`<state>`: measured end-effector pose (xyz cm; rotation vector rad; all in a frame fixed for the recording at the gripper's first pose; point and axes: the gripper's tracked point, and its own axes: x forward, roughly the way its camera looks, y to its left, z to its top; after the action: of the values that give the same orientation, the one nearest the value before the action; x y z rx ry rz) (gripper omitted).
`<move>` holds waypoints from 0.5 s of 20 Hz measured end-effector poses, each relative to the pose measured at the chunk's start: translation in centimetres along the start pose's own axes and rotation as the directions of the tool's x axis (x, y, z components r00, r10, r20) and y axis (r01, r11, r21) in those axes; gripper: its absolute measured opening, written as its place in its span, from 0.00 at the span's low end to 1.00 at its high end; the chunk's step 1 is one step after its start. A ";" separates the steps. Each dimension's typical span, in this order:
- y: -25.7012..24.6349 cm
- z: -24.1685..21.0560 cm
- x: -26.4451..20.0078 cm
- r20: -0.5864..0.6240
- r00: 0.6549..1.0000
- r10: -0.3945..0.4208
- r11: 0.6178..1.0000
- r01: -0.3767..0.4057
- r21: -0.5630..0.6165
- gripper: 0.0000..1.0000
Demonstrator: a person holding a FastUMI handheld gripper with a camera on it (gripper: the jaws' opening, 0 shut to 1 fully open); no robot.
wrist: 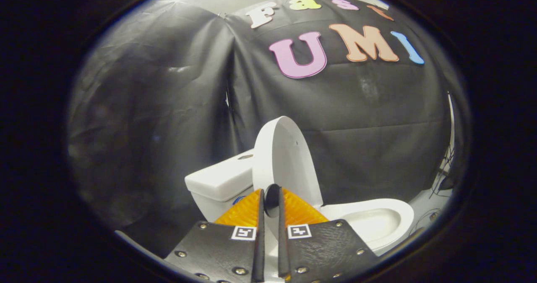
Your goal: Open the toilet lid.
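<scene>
Standing raised and nearly upright, the toilet lid [283, 157] is being seen just ahead of the gripper [270, 201], leaning back toward the tank [220, 180] at the rear edge of the toilet. The gripper's fingers are being held almost together with a narrow slit between them, around a small dark knob [272, 199] at the lid's lower edge; whether both are pressing on it cannot be told. The open bowl rim [377, 222] is being shown beside the fingers, in front of the black cloth wall [168, 106].

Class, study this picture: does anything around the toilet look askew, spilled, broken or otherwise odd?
Nothing stands out. The toilet lid stands raised near the tank, the bowl shows no spill or crack, and the claw has its fingers nearly shut around a small dark knob at the lid's edge.
</scene>
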<state>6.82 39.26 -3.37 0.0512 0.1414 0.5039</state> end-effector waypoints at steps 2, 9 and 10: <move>0.3 1.0 -0.6 0.017 0.999 0.029 0.999 -0.029 0.031 0.15; -2.7 4.0 -3.2 0.072 0.997 -0.017 0.999 0.015 0.034 0.26; -3.4 4.3 -3.7 0.076 0.997 -0.032 0.999 0.029 0.042 0.26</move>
<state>5.85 34.45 1.08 0.1077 0.0774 0.4684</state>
